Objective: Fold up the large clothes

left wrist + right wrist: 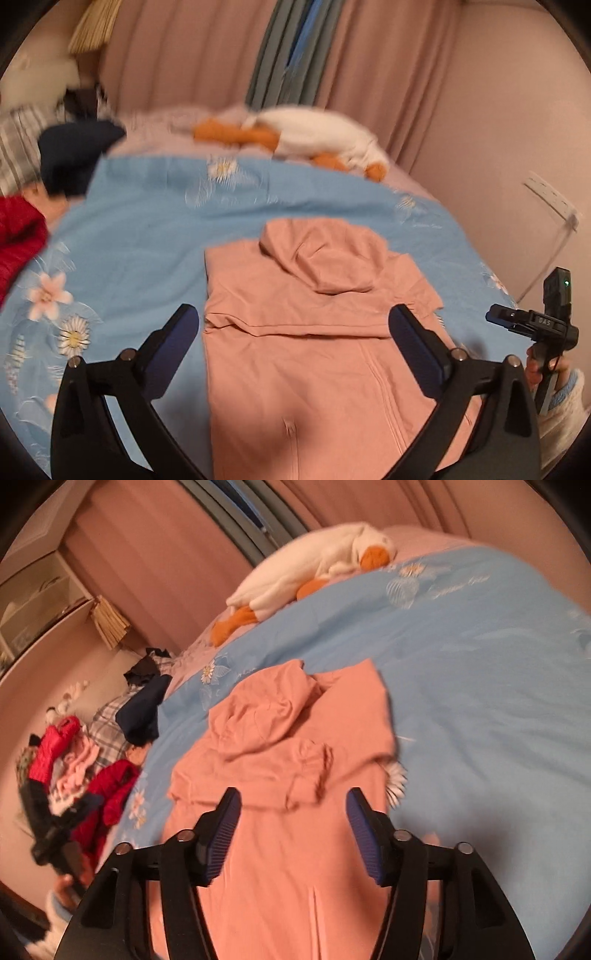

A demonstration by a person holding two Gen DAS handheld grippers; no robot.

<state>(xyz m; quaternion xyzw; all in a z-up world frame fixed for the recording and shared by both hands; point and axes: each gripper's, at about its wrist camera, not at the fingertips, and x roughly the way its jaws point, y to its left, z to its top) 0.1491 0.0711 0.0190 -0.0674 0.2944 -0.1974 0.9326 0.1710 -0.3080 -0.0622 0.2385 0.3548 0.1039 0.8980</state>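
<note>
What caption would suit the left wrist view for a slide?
Open left gripper above a partly folded pink hoodie on a blue floral bedspread, plush goose beyond.

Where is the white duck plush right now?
The white duck plush lies at the bed's far edge, against the pink curtain, beyond the pink hoodie on the blue duvet.

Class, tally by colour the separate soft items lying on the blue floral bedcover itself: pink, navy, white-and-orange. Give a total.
Pink: 1, the pink hooded cotton top
Navy: 1, the navy folded garment
White-and-orange: 1, the white plush goose with orange feet
Total: 3
</note>
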